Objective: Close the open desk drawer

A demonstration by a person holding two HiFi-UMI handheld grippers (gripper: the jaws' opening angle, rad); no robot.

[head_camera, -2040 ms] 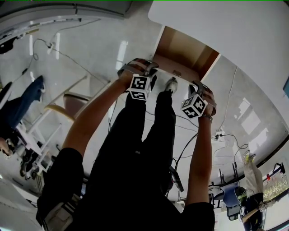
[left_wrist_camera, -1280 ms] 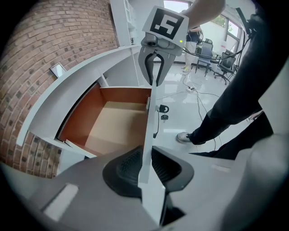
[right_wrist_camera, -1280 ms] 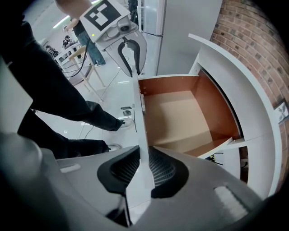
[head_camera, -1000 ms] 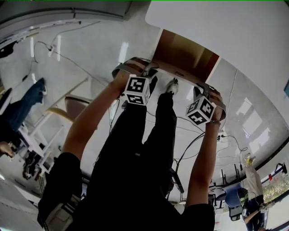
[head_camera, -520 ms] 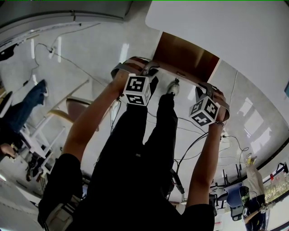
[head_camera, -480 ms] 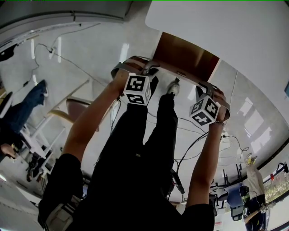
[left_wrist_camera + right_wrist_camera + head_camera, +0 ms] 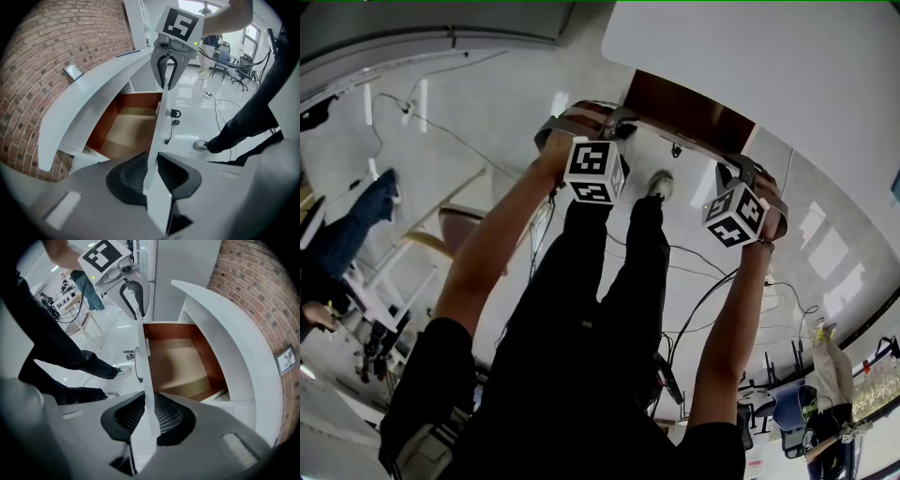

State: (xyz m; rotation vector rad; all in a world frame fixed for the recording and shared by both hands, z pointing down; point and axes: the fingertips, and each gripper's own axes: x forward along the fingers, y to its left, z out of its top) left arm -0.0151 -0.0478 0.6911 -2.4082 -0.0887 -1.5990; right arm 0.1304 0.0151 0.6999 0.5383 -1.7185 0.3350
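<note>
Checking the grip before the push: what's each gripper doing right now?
Left gripper: closed on the top edge of the drawer front.
Right gripper: closed on the same drawer front, further along the edge.

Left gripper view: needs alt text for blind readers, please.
The left gripper clamps the top edge of a pulled-out white drawer front, its jaws having just eased wider. The right gripper holds the same edge further along.

An office is being shown: black wheeled office chairs [image 7: 244, 70] are being kept on the glossy white floor [image 7: 487, 103], a white bench [image 7: 787, 56] being backed by a red brick wall [image 7: 51, 42].
</note>
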